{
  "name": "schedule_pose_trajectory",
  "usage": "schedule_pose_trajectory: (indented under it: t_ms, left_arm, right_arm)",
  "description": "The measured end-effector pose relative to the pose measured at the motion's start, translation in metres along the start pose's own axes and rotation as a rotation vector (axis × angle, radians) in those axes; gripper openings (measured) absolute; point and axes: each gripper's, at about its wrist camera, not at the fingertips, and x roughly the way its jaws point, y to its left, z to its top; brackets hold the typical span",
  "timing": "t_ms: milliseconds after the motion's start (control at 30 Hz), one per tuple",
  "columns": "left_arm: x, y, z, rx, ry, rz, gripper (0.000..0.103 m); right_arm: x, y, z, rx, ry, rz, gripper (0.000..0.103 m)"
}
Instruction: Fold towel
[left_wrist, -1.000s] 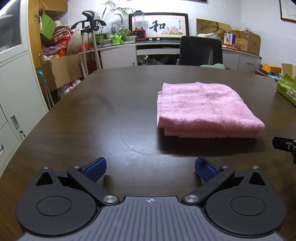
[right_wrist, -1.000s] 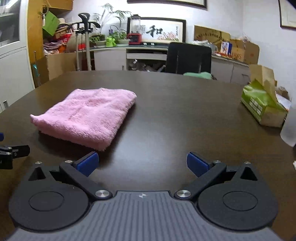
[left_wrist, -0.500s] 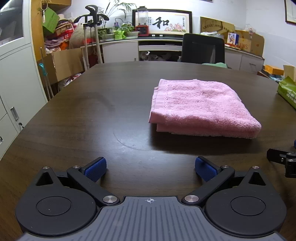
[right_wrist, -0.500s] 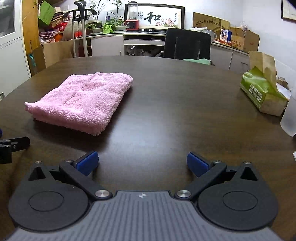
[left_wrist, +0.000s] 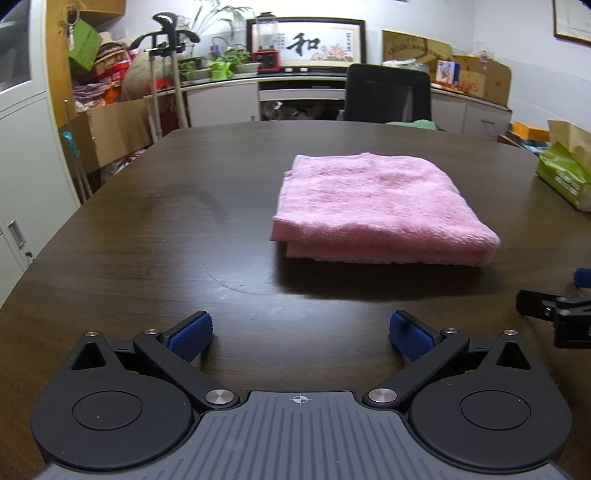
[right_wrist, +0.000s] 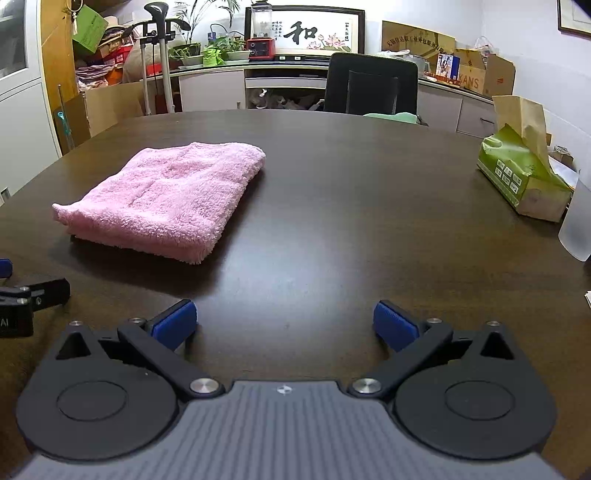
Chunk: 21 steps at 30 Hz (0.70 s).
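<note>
pink towel (left_wrist: 380, 206) lies folded flat on the dark table (left_wrist: 166, 229), layered edge toward the grippers. left gripper (left_wrist: 301, 334) has its blue pads wide apart, nothing between them, well short of the towel. right gripper (right_wrist: 284, 325) same: spread wide, empty, towel off to its left. green tissue pack (right_wrist: 521, 177) near the table's right edge.
</note>
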Motion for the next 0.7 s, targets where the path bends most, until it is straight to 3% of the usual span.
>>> schedule_pose_trajectory:
  t_ms: [700]
  left_arm:
    - [0.0005, -0.0014, 0.0002, 0.01, 0.0, -0.021, 0.103]
  right_arm:
    - [0.0004, 0.0028, -0.0005, 0.002, 0.0, -0.002, 0.103]
